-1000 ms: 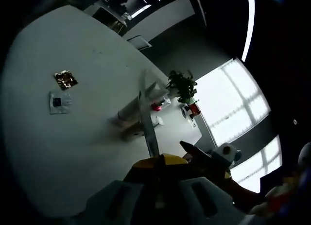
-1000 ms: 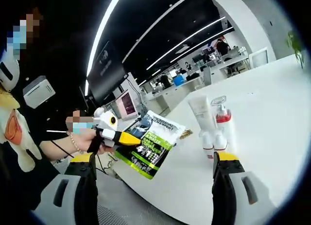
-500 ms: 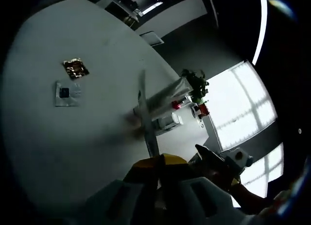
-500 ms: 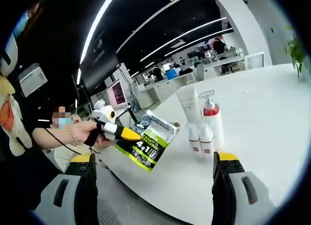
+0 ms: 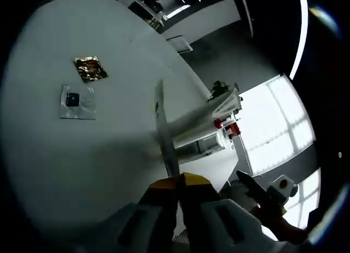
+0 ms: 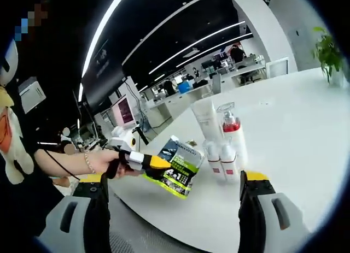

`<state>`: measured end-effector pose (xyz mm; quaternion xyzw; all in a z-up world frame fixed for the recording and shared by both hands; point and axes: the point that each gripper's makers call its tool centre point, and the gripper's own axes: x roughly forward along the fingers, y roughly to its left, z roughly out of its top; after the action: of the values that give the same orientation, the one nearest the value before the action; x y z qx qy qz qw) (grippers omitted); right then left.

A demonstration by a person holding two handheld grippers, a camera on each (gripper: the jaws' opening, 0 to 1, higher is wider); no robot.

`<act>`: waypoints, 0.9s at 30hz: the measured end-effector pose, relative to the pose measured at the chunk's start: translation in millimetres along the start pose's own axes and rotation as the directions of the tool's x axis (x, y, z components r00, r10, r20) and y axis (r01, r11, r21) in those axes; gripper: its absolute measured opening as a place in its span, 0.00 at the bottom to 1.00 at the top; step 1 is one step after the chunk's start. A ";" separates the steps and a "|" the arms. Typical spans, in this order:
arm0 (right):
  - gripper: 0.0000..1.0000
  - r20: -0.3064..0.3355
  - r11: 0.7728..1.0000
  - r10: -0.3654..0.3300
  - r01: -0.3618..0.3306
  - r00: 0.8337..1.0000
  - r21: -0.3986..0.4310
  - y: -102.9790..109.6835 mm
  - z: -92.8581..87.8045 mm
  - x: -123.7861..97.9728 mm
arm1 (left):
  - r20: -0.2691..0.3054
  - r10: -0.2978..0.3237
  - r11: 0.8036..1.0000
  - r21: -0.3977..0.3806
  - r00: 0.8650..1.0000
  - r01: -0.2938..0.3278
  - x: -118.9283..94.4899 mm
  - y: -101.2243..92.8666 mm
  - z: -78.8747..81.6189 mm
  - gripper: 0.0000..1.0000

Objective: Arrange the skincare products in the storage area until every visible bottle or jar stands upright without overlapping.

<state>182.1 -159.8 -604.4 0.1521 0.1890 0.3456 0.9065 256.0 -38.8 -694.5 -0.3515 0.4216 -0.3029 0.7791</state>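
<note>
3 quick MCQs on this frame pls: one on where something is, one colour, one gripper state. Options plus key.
1. Where does the flat green-and-white printed sachet sit?
A. lying flat on the table
B. clamped in the left hand-held gripper, off the table's near edge
C. leaning on the potted plant

2. What colour is the collar under the clear cap of the pump bottle?
A. red
B. blue
C. yellow

3. How do the jaws of the right hand-held gripper stand?
A. shut on a tube
B. shut on nothing
C. wide apart, nothing between them

Key: 1 B, the right gripper view shows the yellow tips pinching the sachet beside the white round table. 2 A, a red band shows below the cap. 3 C, the two jaws rise far apart with only the table between them.
</note>
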 end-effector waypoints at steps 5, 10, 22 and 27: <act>1.00 0.013 1.000 0.000 0.000 1.000 0.014 3.0 2.2 2.3 | -0.015 0.008 1.000 0.007 1.000 -0.008 11.9 16.5 2.6 0.00; 1.00 -0.013 1.000 -0.002 0.002 1.000 0.000 3.6 -3.8 4.5 | -0.018 0.041 0.999 -0.008 0.999 -0.041 19.1 28.4 1.6 0.00; 1.00 -0.028 1.000 -0.022 0.022 0.999 -0.018 2.7 -6.9 5.8 | -0.032 0.134 0.989 0.063 0.990 -0.132 33.9 57.4 6.3 0.00; 1.00 -0.031 1.000 -0.020 0.019 0.999 -0.012 2.9 -7.8 6.3 | -0.051 0.202 0.970 0.148 0.978 -0.193 32.0 66.7 2.1 0.06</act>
<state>181.3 -152.2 -611.6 0.1394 0.2024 0.3401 0.9077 284.3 -24.7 -761.4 -0.2409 0.4571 -0.2646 0.8142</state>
